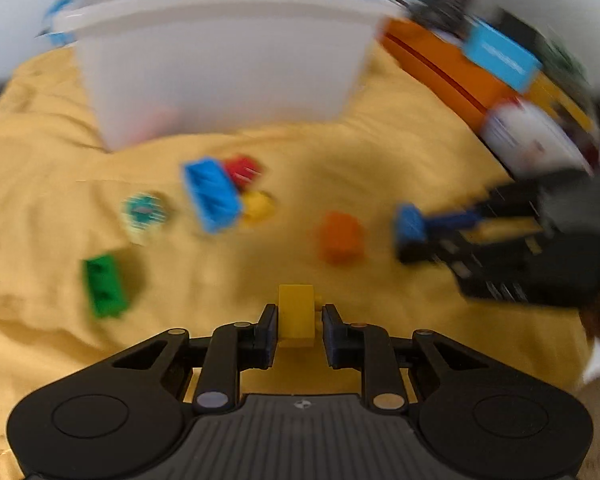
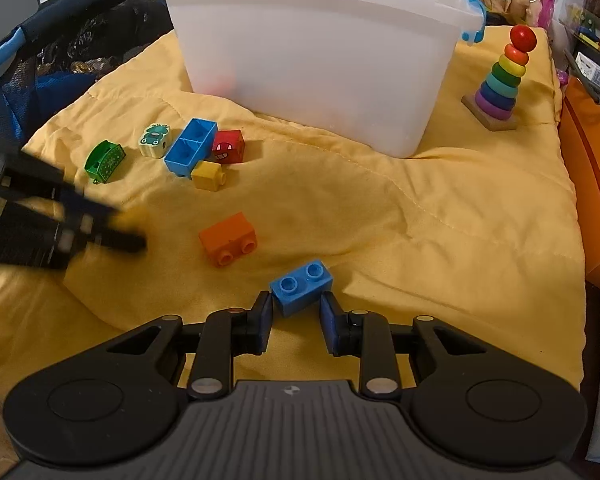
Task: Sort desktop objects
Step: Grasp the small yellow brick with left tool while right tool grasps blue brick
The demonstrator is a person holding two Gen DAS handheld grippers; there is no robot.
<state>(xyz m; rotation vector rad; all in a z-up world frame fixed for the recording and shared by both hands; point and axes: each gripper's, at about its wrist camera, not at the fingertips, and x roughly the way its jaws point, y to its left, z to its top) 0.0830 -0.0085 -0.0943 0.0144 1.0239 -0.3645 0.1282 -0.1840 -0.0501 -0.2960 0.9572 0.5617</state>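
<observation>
Two bricks sit between jaws: a yellow brick (image 1: 296, 314) is clenched in the left hand-held gripper (image 1: 299, 330) above the yellow quilt (image 1: 380, 168), while a blue brick (image 2: 301, 285) lies on the quilt between the released fingers of the right hand-held gripper (image 2: 296, 316). Beyond lie an orange brick (image 2: 228, 239), more scattered blocks and a white bin (image 2: 316, 56).

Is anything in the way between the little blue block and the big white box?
Mostly no. The small blue block sits between the right hand-held gripper's fingers, and only bare yellow blanket lies ahead up to the white bin. The orange block sits off to the left. The block must go over the bin's wall.
</observation>
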